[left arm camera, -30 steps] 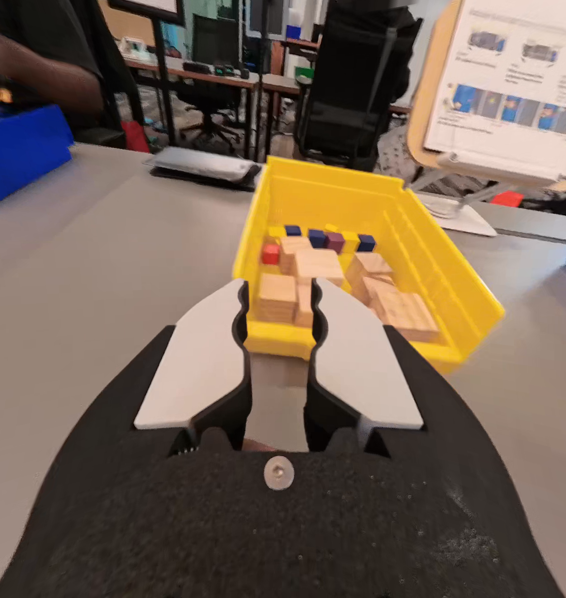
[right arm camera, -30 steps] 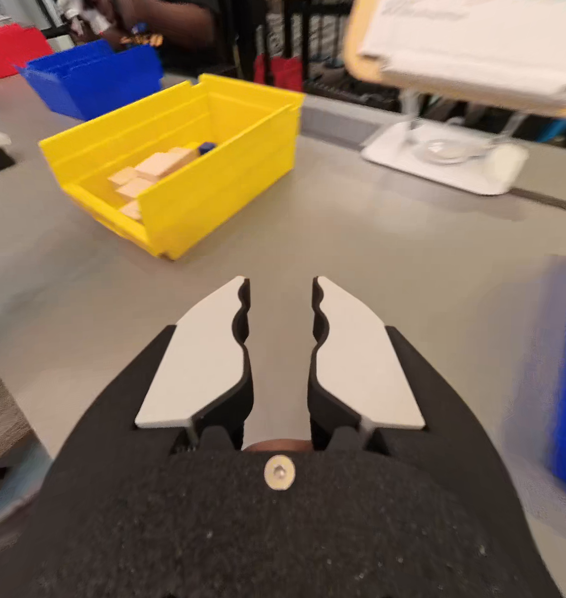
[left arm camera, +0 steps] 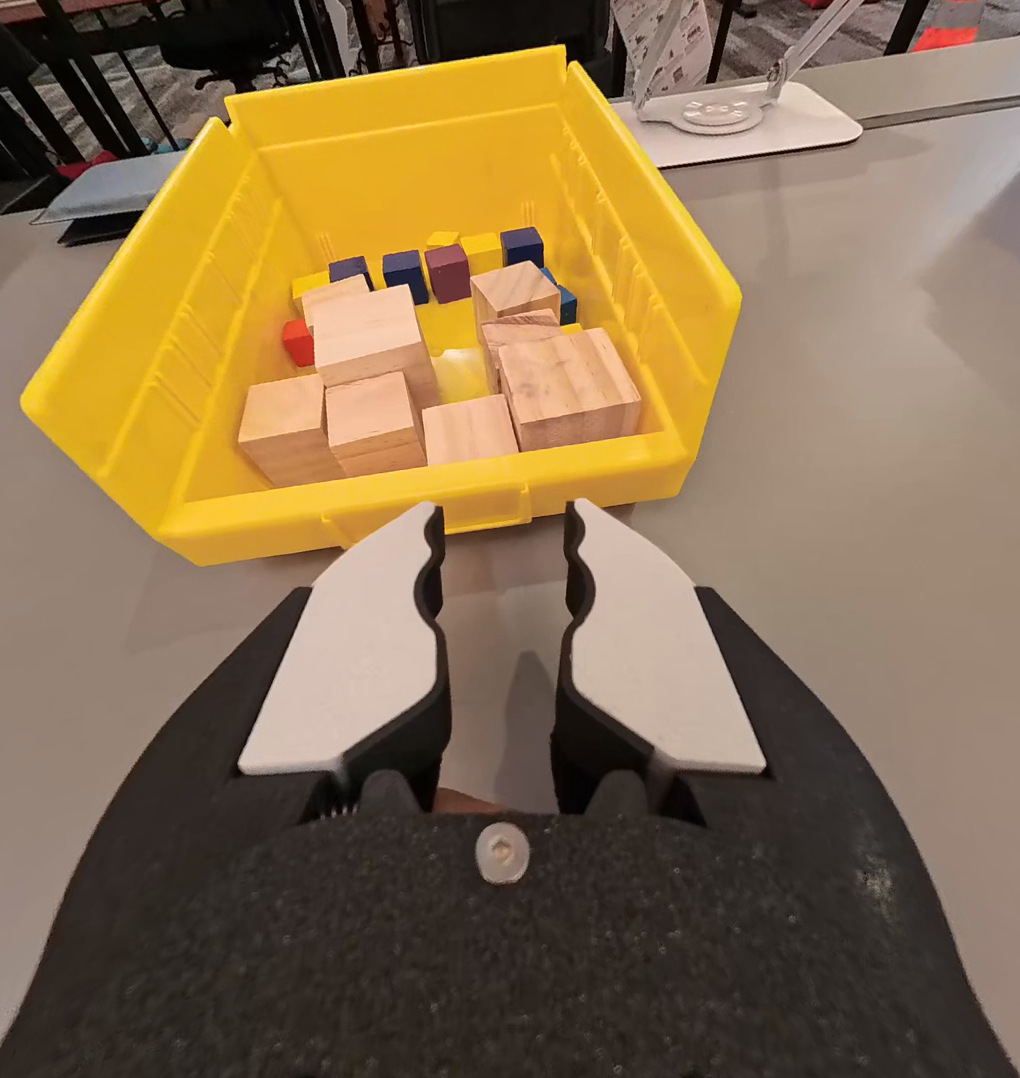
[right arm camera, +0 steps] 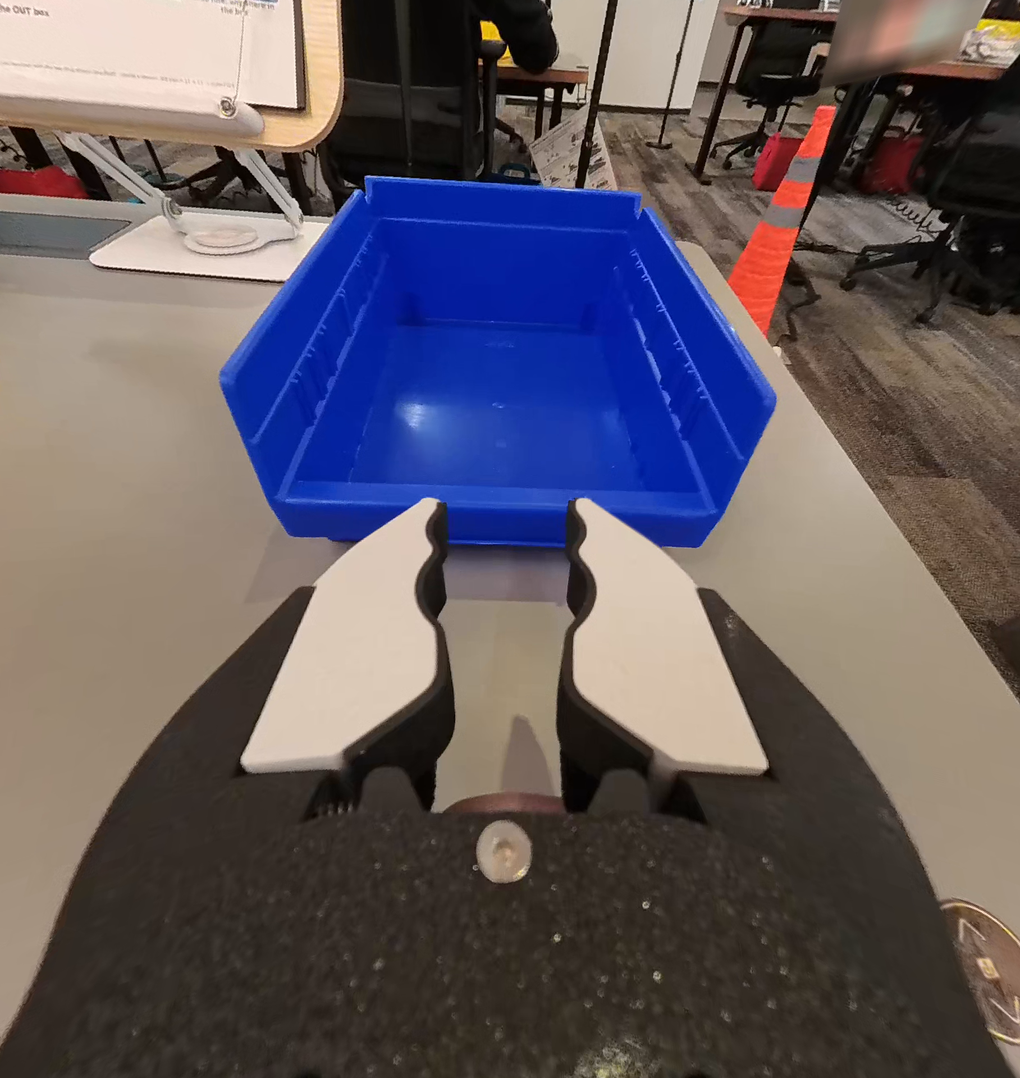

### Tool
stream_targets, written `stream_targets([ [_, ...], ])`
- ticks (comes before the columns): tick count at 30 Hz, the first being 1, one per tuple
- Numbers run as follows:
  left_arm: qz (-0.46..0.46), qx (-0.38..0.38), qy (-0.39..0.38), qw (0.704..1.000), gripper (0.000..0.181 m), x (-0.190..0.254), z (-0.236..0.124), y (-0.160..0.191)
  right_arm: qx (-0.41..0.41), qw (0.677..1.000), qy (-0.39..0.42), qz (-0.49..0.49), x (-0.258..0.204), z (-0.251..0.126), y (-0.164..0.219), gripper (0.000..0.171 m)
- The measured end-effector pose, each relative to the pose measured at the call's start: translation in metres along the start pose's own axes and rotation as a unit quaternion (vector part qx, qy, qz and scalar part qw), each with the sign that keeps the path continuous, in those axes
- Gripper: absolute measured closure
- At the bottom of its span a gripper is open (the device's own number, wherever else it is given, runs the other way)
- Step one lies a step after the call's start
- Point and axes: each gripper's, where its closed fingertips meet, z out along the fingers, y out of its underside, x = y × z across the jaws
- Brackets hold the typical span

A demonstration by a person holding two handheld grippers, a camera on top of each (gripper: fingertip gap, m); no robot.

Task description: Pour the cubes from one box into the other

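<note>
I held my left gripper point(left arm camera: 501, 516) low and level over the grey table point(left arm camera: 845, 408), its jaws parted and empty, tips just short of the yellow box point(left arm camera: 426, 496). That ribbed plastic bin held pale wooden cubes point(left arm camera: 367, 338) and small painted cubes point(left arm camera: 402, 274). My right gripper point(right arm camera: 504, 513), equally parted and empty, pointed at the low front lip of the glossy blue box point(right arm camera: 496, 513), which sat empty.

Left gripper point(left arm camera: 500, 513) and right gripper point(right arm camera: 503, 510) gape, empty.
</note>
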Motion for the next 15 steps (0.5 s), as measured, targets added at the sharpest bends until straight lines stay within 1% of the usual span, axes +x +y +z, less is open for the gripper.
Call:
stream_targets([
  [5,0.012,-0.006,-0.019,1.0,0.143,-0.0047,0.0019,0.0024,-0.009,1.0,-0.013,0.018,-0.002,0.0027,0.0037,0.133],
  [9,-0.001,0.004,-0.015,1.0,0.143,-0.0063,0.0001,-0.0009,-0.009,1.0,-0.014,0.017,-0.0028,0.0024,0.0039,0.133],
  [15,-0.004,-0.003,-0.013,1.0,0.143,-0.0068,0.0013,0.0021,-0.007,1.0,-0.019,0.011,-0.0067,0.0019,0.0029,0.134],
])
